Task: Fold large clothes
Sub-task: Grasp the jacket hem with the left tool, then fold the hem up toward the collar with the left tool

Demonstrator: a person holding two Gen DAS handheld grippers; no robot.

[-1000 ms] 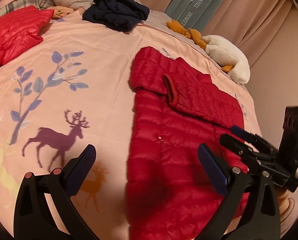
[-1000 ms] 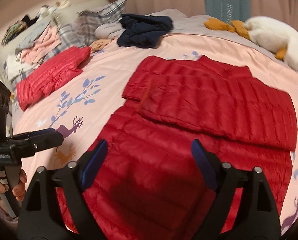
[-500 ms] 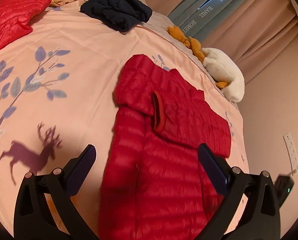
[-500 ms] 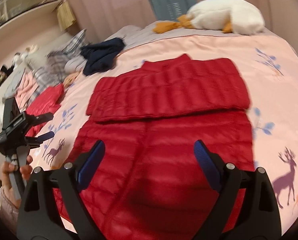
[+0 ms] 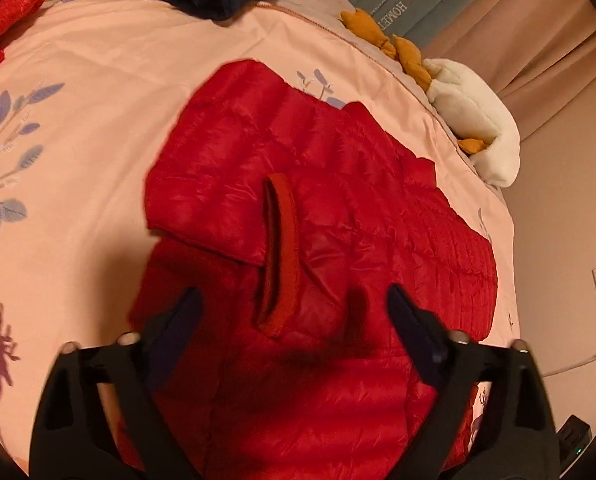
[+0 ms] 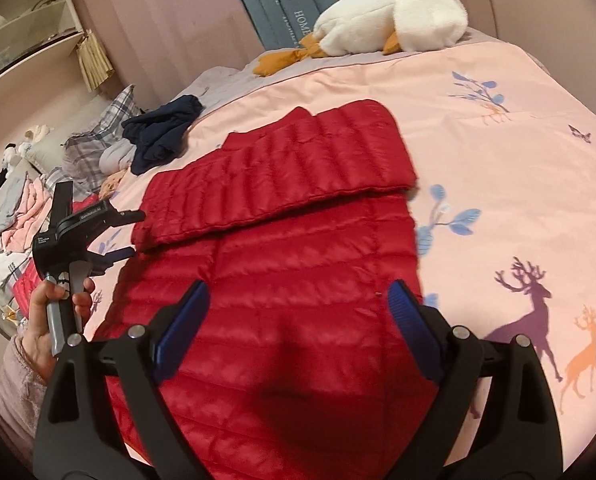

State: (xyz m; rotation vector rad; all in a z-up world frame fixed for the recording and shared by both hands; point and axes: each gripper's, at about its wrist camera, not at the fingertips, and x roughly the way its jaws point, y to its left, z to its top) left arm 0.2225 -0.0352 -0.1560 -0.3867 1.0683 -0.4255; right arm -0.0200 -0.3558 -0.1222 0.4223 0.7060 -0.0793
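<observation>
Left gripper (image 5: pixel 292 320), tilted downward, jaws just narrowing yet apart, straddles the sleeve cuff (image 5: pixel 280 256) without touching. Right gripper (image 6: pixel 298 316) gapes wide, empty. Red down jacket (image 6: pixel 282 264) lies flat on the pink bedspread (image 6: pixel 517 184), sleeves folded across at 12 o'clock.

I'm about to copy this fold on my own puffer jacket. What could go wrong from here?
1. The jacket looks slick and puffy; open hand-held grippers, left and right, might pinch only the top layer.
2. The folded sleeves lie loose and could slide open when the hem lifts.
</observation>
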